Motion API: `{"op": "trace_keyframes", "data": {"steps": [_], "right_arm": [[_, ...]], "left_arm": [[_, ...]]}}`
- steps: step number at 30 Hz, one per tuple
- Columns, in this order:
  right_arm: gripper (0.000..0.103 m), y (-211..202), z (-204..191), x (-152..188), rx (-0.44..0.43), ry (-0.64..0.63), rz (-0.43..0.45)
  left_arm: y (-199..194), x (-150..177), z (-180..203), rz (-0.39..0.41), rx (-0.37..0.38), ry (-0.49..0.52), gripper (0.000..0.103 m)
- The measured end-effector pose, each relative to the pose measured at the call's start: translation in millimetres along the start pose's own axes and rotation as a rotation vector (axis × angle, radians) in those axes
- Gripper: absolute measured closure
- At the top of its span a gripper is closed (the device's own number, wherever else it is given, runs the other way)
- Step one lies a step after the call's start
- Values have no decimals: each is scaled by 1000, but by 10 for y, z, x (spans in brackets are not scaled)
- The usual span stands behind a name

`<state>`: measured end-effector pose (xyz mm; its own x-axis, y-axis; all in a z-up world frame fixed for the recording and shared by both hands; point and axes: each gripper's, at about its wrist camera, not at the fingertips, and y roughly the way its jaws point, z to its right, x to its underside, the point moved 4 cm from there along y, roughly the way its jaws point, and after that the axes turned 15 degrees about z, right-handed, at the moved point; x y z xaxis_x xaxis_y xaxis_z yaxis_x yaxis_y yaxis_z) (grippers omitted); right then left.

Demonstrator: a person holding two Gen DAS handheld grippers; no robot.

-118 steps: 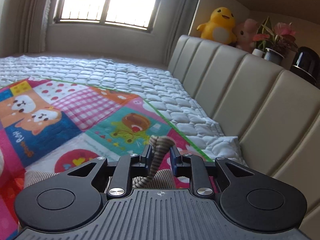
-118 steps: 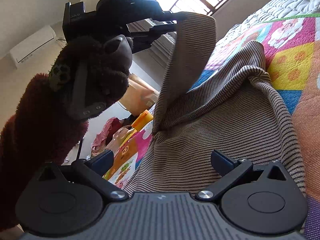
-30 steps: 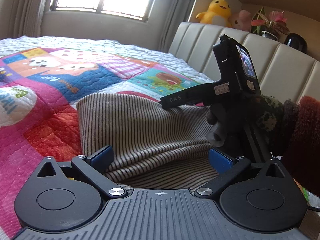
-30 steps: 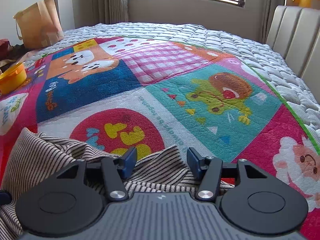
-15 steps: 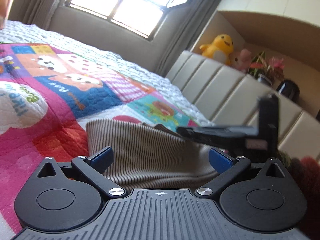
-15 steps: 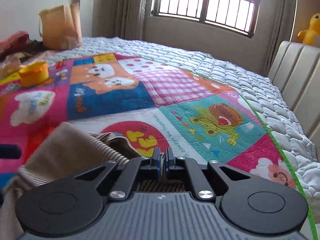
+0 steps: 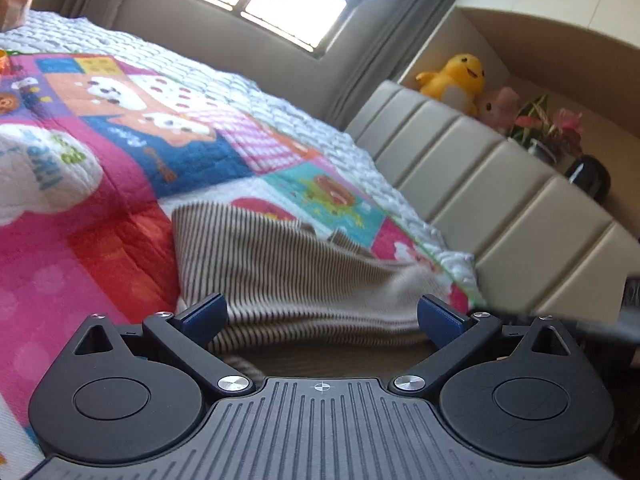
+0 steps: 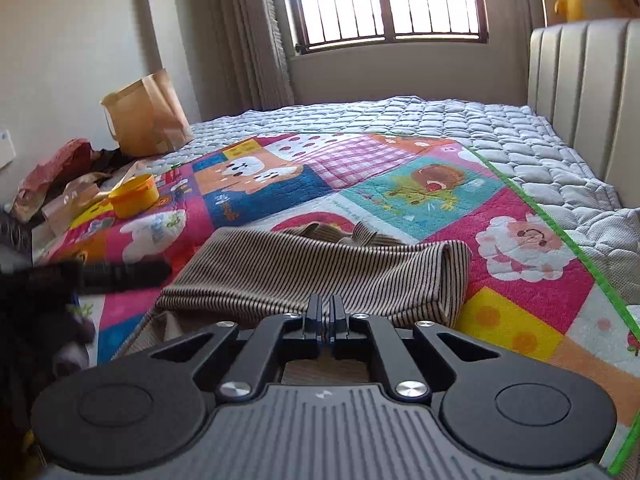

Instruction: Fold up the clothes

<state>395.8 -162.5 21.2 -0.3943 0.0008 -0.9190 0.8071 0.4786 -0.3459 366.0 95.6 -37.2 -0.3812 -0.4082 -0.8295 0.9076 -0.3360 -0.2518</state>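
Observation:
A brown-and-cream striped garment [image 8: 320, 268] lies doubled over on the colourful cartoon quilt [image 8: 400, 184]. In the right wrist view my right gripper [image 8: 324, 312] is at its near edge. The fingers stand almost together, pinching a thin layer of the cloth, and the jaws are opening slightly. In the left wrist view my left gripper [image 7: 322, 312] is open wide, low over the garment [image 7: 280, 264]. Cloth lies between and under its blue pads [image 7: 204, 312], which do not press on it. The garment's right end is blurred. The left gripper [image 8: 120, 272] shows as a dark blurred bar at the left.
A padded beige headboard [image 7: 500, 200] runs along the right, with a yellow plush toy [image 7: 452, 76] and potted plants [image 7: 548, 128] on the ledge behind. At the bed's far left are a paper bag [image 8: 144, 116], a yellow bowl [image 8: 134, 196] and crumpled bags [image 8: 60, 176].
My right gripper shut on the garment's far edge, then rose and drew back, folding the cloth over itself. My left gripper stayed open and rolled a little.

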Motion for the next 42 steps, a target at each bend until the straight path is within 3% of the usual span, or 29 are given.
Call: {"op": "trace_keyframes", "data": {"steps": [1,3,4,10,13,14,16,19,22,27,31,36,40,42], "right_arm": [[90,99,14,-60,2,-2,-11],[69,356,33,-134,31,-44,-22],[66,492,41,-166,49,-70,-27],[65,1547,164,-103,117,-131,-109],[57,1905,255,125,94,-107,-183],[58,1938,260,162,94,-109,-180],[87,1898,238,176,110,-129,-139],[93,1639,78,128,94,-193,-76],[94,1018,-122,-78,29,-191,31],[94,-66,-363,-166,-65,-139,116],[94,-622,-425,135,-86,-70,91],[94,-994,-482,755,-106,-22,15],[94,-1369,-476,795,-87,-18,63],[84,-1547,-361,713,-50,29,101]], "left_arm": [[46,100,-12,-17,-1,15,0],[77,188,-13,-27,6,43,0],[75,200,-12,-26,13,48,0],[24,176,-164,-10,68,-59,0],[-13,132,-241,9,96,-130,0],[-35,104,-278,22,106,-165,0],[-96,37,-359,62,117,-237,0],[-228,-100,-473,143,99,-305,0],[-433,-304,-543,245,81,-315,0],[-739,-585,-508,307,40,-288,0],[-981,-746,-325,303,47,-266,0],[-1183,-792,19,229,39,-118,0],[-1209,-629,121,147,13,-71,0],[-1211,-513,129,100,11,-77,0]]}}
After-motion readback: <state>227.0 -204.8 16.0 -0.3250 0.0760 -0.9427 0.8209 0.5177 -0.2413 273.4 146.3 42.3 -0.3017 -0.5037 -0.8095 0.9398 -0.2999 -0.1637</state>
